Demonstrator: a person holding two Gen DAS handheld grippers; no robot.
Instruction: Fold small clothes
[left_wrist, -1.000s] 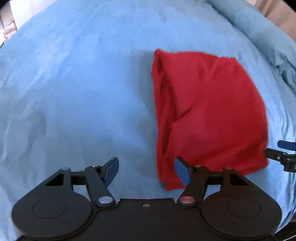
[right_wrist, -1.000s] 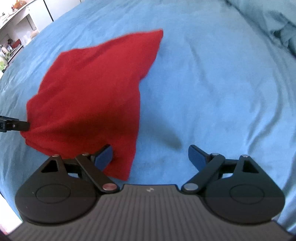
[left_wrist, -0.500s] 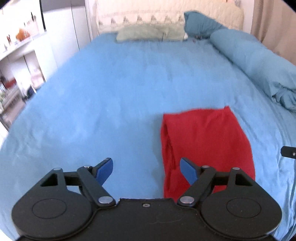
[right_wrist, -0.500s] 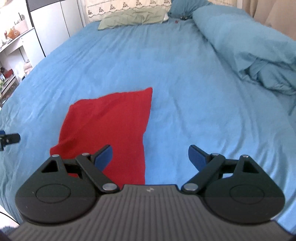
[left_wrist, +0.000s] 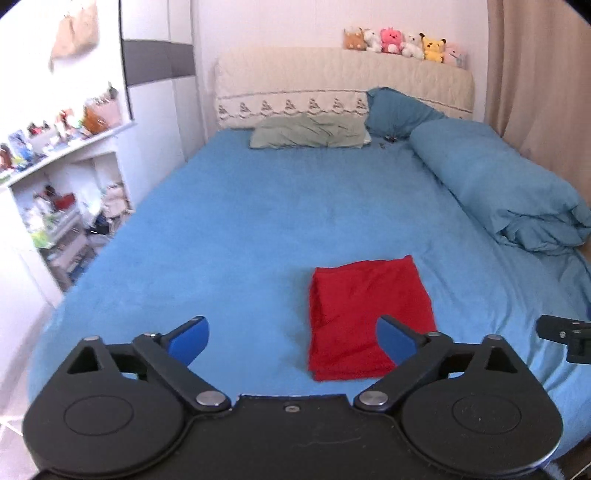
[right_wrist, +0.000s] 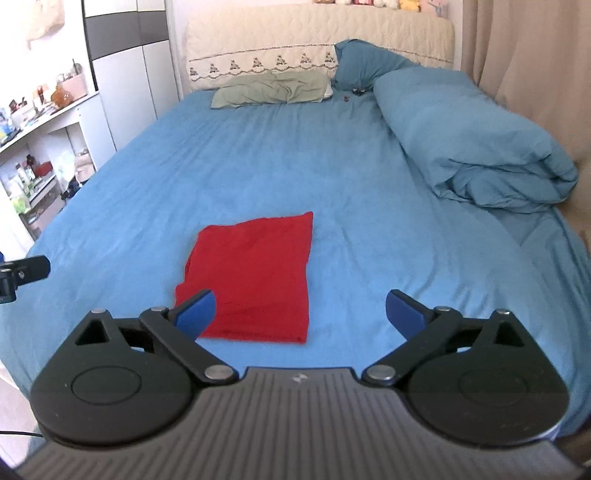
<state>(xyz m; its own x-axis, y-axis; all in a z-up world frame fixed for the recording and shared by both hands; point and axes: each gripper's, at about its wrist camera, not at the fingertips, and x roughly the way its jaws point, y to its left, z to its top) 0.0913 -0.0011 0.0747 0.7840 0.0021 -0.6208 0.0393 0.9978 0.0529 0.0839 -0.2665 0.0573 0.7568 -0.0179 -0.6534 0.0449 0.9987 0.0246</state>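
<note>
Left tongs (left_wrist: 291, 339) just spread wide, right tongs (right_wrist: 300, 312) apart, both empty, folded red garment (right_wrist: 255, 273) on bed (right_wrist: 332, 155)

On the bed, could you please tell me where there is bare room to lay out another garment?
Bare sheet runs from the folded red cloth up to the green pillow, and left to the bed's edge. The right side is crowded by the rolled duvet.

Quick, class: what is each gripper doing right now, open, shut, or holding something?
Left gripper: open, jaws just widened, nothing between them; the red cloth lies folded on the bed.
Right gripper: open, holding nothing.
</note>
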